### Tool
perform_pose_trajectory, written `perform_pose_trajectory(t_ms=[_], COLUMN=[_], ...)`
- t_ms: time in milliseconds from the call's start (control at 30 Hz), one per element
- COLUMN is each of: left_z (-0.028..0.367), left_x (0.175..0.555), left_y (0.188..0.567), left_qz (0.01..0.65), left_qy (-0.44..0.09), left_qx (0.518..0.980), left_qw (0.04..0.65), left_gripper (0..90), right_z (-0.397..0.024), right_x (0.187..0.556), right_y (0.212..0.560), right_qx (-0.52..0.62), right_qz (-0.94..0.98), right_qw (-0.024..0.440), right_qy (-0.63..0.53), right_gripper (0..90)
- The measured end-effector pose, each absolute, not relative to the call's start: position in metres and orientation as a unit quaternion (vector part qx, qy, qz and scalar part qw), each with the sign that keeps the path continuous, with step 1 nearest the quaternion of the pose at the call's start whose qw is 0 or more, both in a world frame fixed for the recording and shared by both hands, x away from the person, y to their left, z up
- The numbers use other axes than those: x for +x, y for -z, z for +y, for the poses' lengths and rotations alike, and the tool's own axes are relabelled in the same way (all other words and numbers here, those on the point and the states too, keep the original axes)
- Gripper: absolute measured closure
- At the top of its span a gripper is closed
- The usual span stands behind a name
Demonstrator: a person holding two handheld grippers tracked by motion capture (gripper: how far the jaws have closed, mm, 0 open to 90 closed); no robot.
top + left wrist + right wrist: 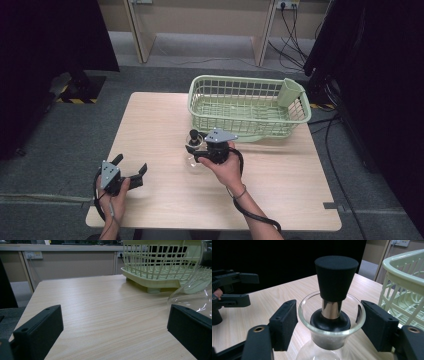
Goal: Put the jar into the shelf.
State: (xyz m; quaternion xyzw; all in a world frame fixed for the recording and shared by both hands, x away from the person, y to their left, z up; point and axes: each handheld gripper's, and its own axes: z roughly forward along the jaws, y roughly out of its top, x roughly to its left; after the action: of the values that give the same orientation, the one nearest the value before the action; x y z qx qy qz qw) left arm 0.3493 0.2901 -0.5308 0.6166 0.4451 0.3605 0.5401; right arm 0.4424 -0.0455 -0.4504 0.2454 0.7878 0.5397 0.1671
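A clear glass carafe (pixel 191 160) with a black stopper (pixel 193 135) stands upright near the middle of the wooden table (pixel 280 180). My right gripper (pixel 193 149) is shut on its neck. In the right gripper view the two black pads (pixel 284 320) press against the glass rim (pixel 312 326) from both sides, with the stopper (pixel 335 280) rising between them. My left gripper (pixel 131 165) rests open at the table's front left, with nothing between its jaws. The left gripper view has the carafe's round body (pixel 197 297) at the right edge, beyond its own wide jaws (pixel 112 325).
A pale green plastic basket (pixel 250 82) sits at the table's far right, with a green cup holder (pixel 290 91) clipped in its far right corner. It lies just behind the carafe. Dark curtains, desk legs and cables surround the table.
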Motion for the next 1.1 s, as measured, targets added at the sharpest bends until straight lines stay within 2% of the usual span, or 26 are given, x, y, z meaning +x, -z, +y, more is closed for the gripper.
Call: perform_pose_trajectory(t_ms=[667,1100], left_z=[0.290,0.290], left_x=[0.349,0.349], left_y=[0.531,0.531], left_qz=[0.445,0.445], left_qy=[-0.360,-0.361], left_qx=[0.616,0.616], left_qw=[0.541,0.540], left_gripper=[0.0,0.0], right_z=[-0.045,-0.057], right_x=[0.439,0.430], right_y=[0.450,0.417], right_qx=[0.261,0.255], right_qz=[0.775,0.762], right_qw=[0.175,0.183], right_qy=[-0.548,-0.566], right_gripper=[37.1,37.1])
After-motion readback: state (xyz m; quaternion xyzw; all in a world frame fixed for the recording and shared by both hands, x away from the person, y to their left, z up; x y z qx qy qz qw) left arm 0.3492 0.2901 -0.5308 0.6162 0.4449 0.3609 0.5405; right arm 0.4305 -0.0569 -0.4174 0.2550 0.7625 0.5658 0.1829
